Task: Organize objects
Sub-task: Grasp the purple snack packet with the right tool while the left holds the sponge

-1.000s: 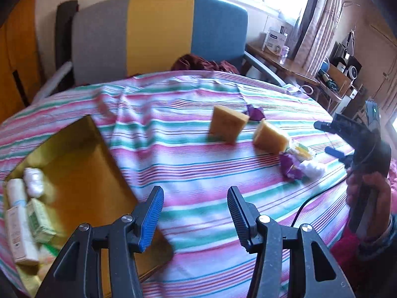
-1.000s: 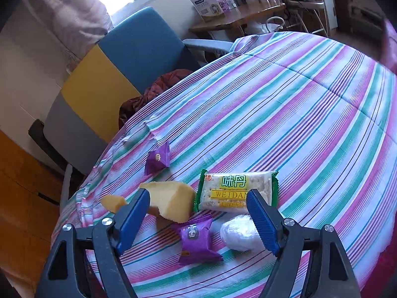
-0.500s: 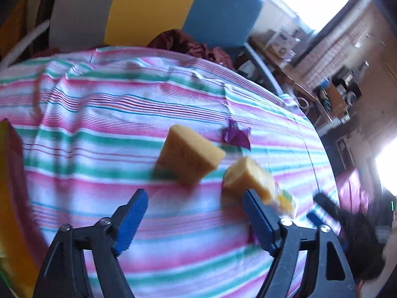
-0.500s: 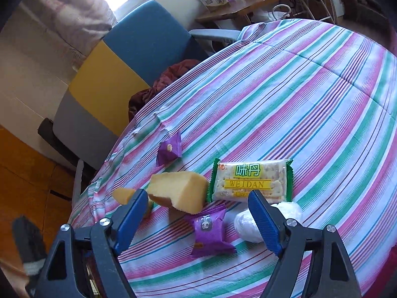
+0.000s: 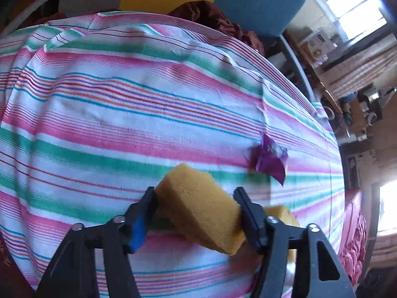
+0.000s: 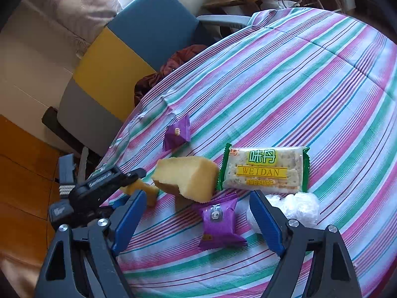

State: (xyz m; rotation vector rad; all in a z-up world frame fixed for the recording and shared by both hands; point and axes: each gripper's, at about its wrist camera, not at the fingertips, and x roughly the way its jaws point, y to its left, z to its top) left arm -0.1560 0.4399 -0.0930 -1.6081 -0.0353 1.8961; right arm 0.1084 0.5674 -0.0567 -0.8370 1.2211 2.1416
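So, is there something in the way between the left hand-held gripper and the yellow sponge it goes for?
Nothing visible. The yellow sponge already sits between the fingers of the left hand-held gripper, whose jaws are closing, with no other object between. The purple packet lies beyond it on the striped cloth, apart from the sponge.

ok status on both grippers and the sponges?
Left gripper closing, near sponge between its fingers. Right gripper open, hovering over purple packet. Second sponge on cloth beside cracker pack. Nothing blocking.

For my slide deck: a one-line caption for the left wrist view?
Left gripper closing around a yellow sponge on the striped tablecloth, purple packet beyond.
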